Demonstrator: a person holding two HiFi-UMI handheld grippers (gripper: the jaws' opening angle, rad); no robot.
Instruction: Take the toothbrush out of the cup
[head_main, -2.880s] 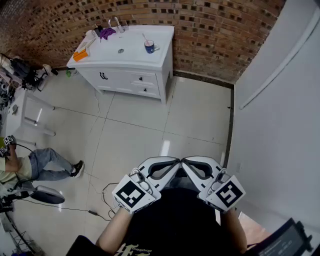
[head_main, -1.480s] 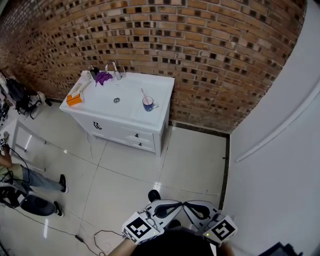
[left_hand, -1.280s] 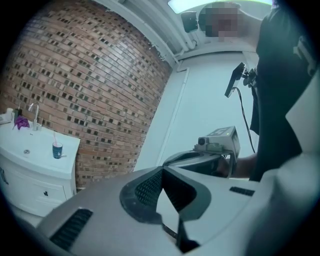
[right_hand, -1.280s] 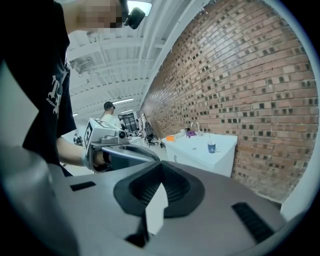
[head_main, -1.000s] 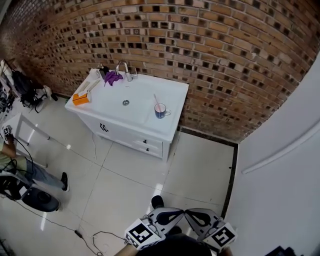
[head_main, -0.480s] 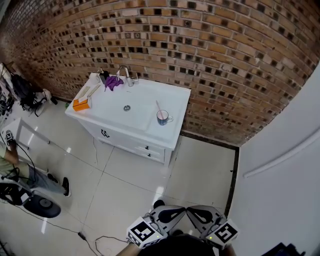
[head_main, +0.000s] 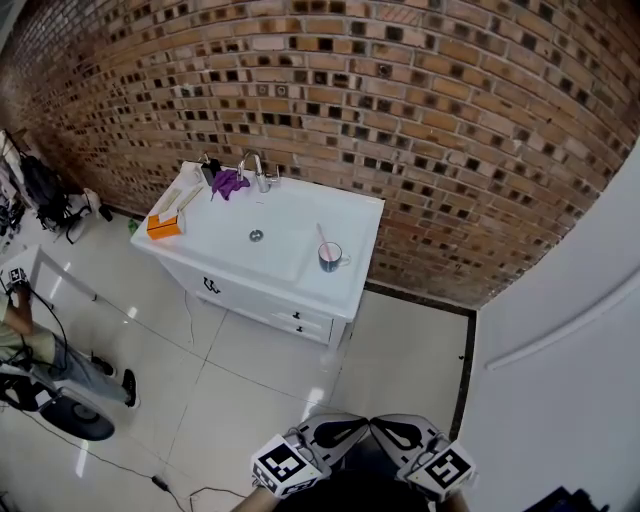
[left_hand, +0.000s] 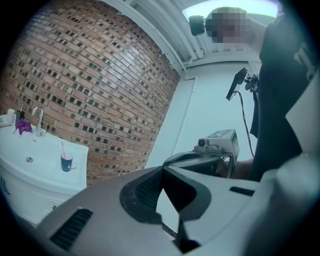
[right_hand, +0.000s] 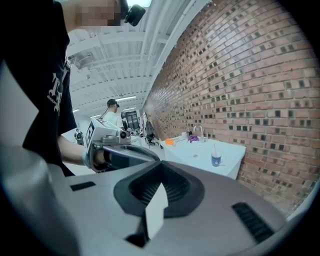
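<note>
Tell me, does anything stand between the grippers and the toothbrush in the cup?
Nothing visible does. The left gripper and right gripper, both shut, are held near the body. Only floor tiles lie between them and the white cabinet, where the toothbrush stands in the cup.

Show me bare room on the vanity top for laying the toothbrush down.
Free: the counter between the cup and the brick wall, and the basin around the drain. Crowded: the left side, with faucet, purple cloth, orange box.
</note>
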